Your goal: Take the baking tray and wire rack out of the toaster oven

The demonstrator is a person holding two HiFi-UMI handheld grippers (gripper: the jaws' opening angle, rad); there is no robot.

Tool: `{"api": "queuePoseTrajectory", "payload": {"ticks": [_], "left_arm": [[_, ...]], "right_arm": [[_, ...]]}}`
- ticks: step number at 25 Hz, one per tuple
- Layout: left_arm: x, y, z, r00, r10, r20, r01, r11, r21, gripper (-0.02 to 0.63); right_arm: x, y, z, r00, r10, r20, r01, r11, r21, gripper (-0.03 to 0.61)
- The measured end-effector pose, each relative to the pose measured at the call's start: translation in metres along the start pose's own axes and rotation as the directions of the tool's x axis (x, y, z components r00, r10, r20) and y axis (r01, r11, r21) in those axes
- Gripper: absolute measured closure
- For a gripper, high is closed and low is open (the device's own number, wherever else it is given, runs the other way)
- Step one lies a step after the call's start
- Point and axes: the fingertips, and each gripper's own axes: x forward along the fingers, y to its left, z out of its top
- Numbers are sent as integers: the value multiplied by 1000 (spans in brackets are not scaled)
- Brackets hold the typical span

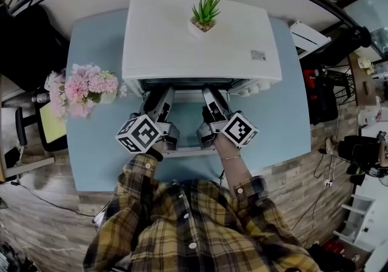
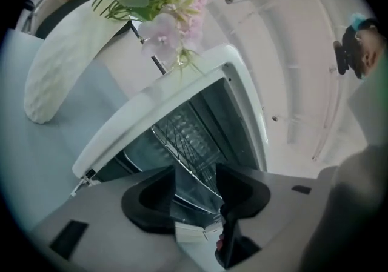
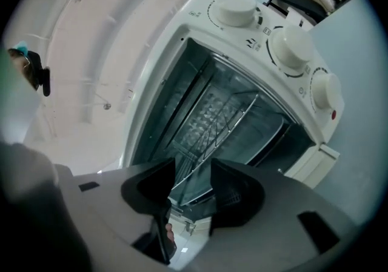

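both left gripper (image 2: pixel 195 172), right gripper (image 3: pixel 193 169) gaping astride wire rack (image 2: pixel 182 140), vis only gripper views

No legible text, small label (image 1: pixel 259 55) on toaster oven (image 1: pixel 182 34) too small to read

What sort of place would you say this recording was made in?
Probably a lab or office workroom staged as a kitchen corner: a white toaster oven sits on a blue table beside pink flowers, while cables and equipment clutter the floor around it.
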Motion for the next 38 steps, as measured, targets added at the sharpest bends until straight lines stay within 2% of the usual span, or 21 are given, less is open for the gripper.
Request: {"api": "queuePoseTrajectory", "payload": {"ticks": [6, 12, 15, 17, 19, 25, 29, 34, 38], "left_arm": [[15, 13, 4, 999, -8, 40, 12, 995, -101, 434], [27, 18, 7, 997, -34, 68, 46, 982, -185, 456], [28, 20, 6, 997, -34, 73, 50, 974, -223, 474], [28, 20, 5, 997, -35, 75, 52, 972, -231, 480], [27, 19, 6, 996, -39, 77, 56, 970, -238, 482], [19, 18, -1, 997, -48, 53, 59, 967, -246, 503], [5, 16, -10, 999, -26, 43, 36, 970, -241, 588], [-18, 12, -23, 997, -44, 58, 59, 955, -291, 598], [-41, 8, -36, 998, -55, 43, 65, 952, -299, 600]], "right_arm": [[13, -10, 1, 999, -3, 41, 0, 999, 52, 398], [31, -13, 3, 998, -15, 68, 10, 997, 74, 404], [37, -15, 5, 995, -13, 98, 2, 993, 114, 411], [38, -19, 6, 993, -24, 113, 7, 990, 143, 428], [36, -23, 5, 992, -41, 118, 22, 987, 161, 515], [19, -21, -4, 992, -26, 121, 3, 984, 180, 526], [1, -17, -14, 993, -20, 116, -4, 978, 208, 532], [-22, -13, -26, 993, -18, 115, -8, 976, 218, 535], [-45, -8, -40, 993, -18, 117, -8, 975, 222, 535]]}}
